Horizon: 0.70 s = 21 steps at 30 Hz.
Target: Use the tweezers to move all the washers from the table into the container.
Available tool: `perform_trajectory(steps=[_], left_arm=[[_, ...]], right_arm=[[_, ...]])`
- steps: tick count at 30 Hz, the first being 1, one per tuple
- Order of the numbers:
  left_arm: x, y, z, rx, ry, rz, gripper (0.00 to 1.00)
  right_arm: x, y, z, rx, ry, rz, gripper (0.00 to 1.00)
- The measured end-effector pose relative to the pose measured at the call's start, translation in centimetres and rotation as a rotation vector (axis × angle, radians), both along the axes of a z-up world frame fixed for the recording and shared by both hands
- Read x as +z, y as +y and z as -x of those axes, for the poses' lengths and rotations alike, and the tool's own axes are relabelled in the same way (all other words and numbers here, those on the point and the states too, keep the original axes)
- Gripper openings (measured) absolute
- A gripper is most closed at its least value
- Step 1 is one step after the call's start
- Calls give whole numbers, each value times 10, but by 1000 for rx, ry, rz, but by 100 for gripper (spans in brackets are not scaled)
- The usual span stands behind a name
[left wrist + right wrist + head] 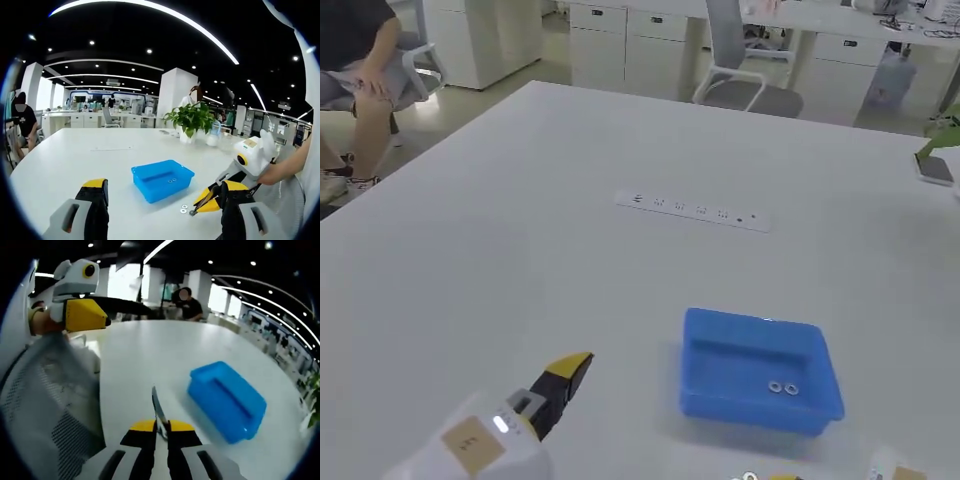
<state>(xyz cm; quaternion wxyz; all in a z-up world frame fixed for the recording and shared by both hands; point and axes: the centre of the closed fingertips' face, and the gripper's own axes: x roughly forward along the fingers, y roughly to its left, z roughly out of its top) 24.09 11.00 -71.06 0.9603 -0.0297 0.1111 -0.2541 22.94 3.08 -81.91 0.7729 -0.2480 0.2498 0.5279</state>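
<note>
Just beside the blue container, one washer lies on the surface near the tweezers, clamped in the right tool; the left tool gapes wide. I would pinch its rim gently.

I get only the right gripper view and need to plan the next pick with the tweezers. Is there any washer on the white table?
Observer: Yes, one small metal washer lies on the white table, close to the tip of the metal tweezers.
Operator: How many are in the blue plastic container?
Observer: Two washers lie side by side on the floor of the blue plastic container.
Operator: Is the left gripper busy?
Observer: No, the left gripper is open and holds nothing. It is off to the side of the container.
</note>
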Motion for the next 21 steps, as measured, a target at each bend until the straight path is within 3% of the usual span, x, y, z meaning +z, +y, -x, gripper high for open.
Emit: perform_trajectory(steps=[3,7,8,11,13,15,21], left_arm=[[0,-2,1,-7,0,-2,96],[0,-2,1,-11,0,-4,96],[0,-2,1,-11,0,-5,96],[0,-1,1,-5,-1,-1,95],[0,0,0,-1,-1,2,95],[1,0,0,-1,-2,3,95],[1,-1,1,-8,-5,4,95]], right_arm=[[0,-2,0,-6,4,-3,4],[3,-1,-4,-100,103,-106,4],[3,-2,-3,-140,163,-139,3],[13,-1,-9,-209,212,-253,3],[18,-3,-11,-240,245,-297,3],[24,-8,-15,-272,259,-334,3],[40,-18,-26,-294,229,-333,3]])
